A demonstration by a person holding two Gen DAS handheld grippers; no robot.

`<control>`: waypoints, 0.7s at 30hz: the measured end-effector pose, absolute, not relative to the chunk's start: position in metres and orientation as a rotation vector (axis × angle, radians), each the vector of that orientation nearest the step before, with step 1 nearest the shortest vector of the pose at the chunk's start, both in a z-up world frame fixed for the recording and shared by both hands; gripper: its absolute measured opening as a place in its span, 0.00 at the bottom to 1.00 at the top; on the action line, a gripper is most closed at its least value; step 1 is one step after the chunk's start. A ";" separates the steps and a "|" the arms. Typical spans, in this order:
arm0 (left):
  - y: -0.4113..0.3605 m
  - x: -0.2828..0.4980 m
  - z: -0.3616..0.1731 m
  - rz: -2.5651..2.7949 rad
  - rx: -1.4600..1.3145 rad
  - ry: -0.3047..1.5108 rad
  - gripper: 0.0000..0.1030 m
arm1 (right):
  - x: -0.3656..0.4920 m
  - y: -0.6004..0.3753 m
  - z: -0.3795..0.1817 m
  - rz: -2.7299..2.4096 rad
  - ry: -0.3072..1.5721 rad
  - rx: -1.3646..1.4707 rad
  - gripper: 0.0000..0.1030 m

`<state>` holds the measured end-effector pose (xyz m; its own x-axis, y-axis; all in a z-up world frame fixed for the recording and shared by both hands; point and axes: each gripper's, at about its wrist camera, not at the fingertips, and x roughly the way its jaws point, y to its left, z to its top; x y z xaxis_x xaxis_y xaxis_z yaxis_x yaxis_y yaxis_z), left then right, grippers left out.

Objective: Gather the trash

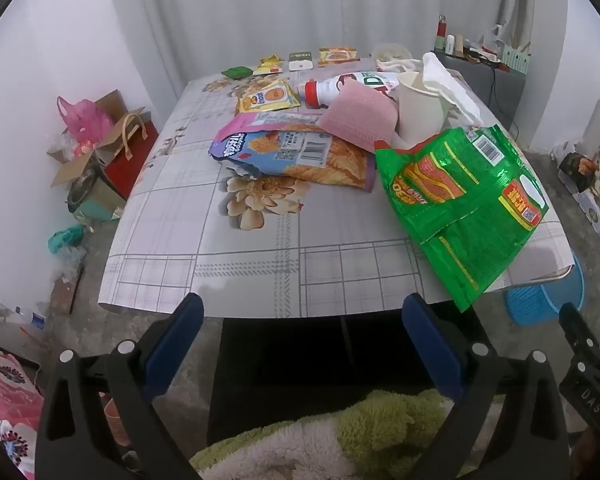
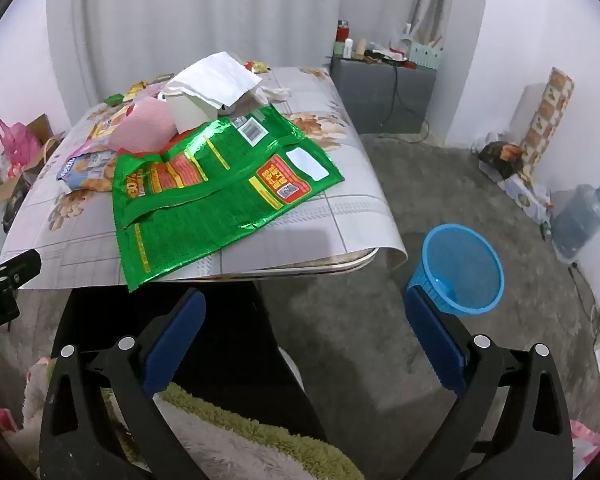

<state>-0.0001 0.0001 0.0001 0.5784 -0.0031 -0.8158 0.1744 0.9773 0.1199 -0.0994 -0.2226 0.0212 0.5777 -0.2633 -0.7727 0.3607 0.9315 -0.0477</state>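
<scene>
The tabletop (image 1: 204, 240) wears a plaid cloth printed with flowers, and the trash lies heaped toward its right half. One green bag (image 1: 460, 208), the largest piece, lies flattened at the near right corner with its lower end hanging over the near edge; it leans up against the pile behind it. One orange bag (image 1: 300, 156) lies crumpled near the middle, touching the green bag's left side. One pink sheet (image 1: 360, 120) rests on top of the orange bag, and one paper cup (image 1: 416, 108) stands just behind the green bag with one white paper (image 1: 448, 80) draped over it. One bottle (image 1: 332, 88) with a red cap lies on its side behind the pink sheet. One yellow packet (image 1: 266, 98) lies left of the bottle. Along the far edge sit four small packets in a row, too small to tell apart in detail.

One blue bin (image 2: 460, 268) stands on the floor beside the near right corner, and nothing can be seen in it.

The left gripper (image 1: 300, 344) hangs in front of the near edge, its two blue fingers (image 1: 176, 344) spread wide with nothing between them. The right gripper (image 2: 304, 336) hangs near the same corner, likewise spread wide and holding nothing, its right finger in front of the bin.
</scene>
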 end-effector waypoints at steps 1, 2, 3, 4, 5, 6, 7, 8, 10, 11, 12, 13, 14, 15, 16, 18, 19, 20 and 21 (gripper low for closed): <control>0.000 0.000 0.000 -0.104 0.196 0.951 0.95 | -0.099 -0.223 0.021 -0.366 0.883 0.120 0.92; 0.000 0.000 0.000 -0.105 0.196 0.952 0.95 | -0.099 -0.223 0.021 -0.365 0.885 0.121 0.92; 0.000 0.001 -0.001 -0.105 0.196 0.954 0.95 | -0.099 -0.223 0.021 -0.365 0.886 0.122 0.92; -0.001 0.001 -0.001 -0.105 0.197 0.956 0.95 | -0.098 -0.224 0.021 -0.365 0.887 0.123 0.92; -0.001 0.002 -0.001 -0.105 0.197 0.958 0.95 | -0.098 -0.224 0.021 -0.366 0.888 0.124 0.92; -0.001 0.002 -0.002 -0.105 0.197 0.960 0.95 | -0.098 -0.225 0.021 -0.366 0.890 0.125 0.92; -0.002 0.003 -0.002 -0.104 0.197 0.961 0.95 | -0.097 -0.225 0.021 -0.366 0.891 0.126 0.92; 0.000 0.000 0.000 -0.105 0.191 0.951 0.95 | -0.098 -0.224 0.021 -0.366 0.882 0.119 0.92; 0.000 0.001 0.000 -0.104 0.192 0.953 0.95 | -0.098 -0.224 0.020 -0.366 0.883 0.120 0.92; -0.001 0.001 0.000 -0.103 0.192 0.954 0.95 | -0.098 -0.225 0.020 -0.365 0.883 0.120 0.92; 0.000 0.000 0.000 -0.107 0.190 0.951 0.95 | -0.098 -0.225 0.020 -0.365 0.884 0.121 0.92; 0.000 0.000 0.000 -0.107 0.191 0.951 0.95 | -0.097 -0.225 0.020 -0.365 0.885 0.122 0.92; 0.000 0.000 0.000 -0.108 0.190 0.951 0.95 | -0.097 -0.225 0.020 -0.364 0.885 0.123 0.92; 0.001 0.000 0.000 -0.108 0.187 0.951 0.95 | -0.098 -0.225 0.020 -0.366 0.881 0.119 0.92; 0.001 0.000 0.000 -0.107 0.188 0.951 0.95 | -0.098 -0.226 0.020 -0.366 0.882 0.119 0.92; 0.001 0.000 -0.001 -0.108 0.186 0.952 0.95 | -0.097 -0.226 0.020 -0.365 0.883 0.120 0.92; 0.001 0.000 -0.001 -0.108 0.186 0.952 0.95 | -0.097 -0.226 0.020 -0.365 0.882 0.120 0.92; 0.001 0.000 -0.001 -0.108 0.187 0.952 0.95 | -0.097 -0.226 0.020 -0.365 0.882 0.121 0.92; 0.001 0.000 -0.001 -0.108 0.186 0.952 0.95 | -0.097 -0.227 0.020 -0.365 0.882 0.121 0.92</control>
<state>0.0002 0.0012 -0.0007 0.5760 -0.0100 -0.8174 0.1731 0.9787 0.1100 -0.0970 -0.2266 0.0199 0.5782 -0.2616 -0.7728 0.3606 0.9316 -0.0455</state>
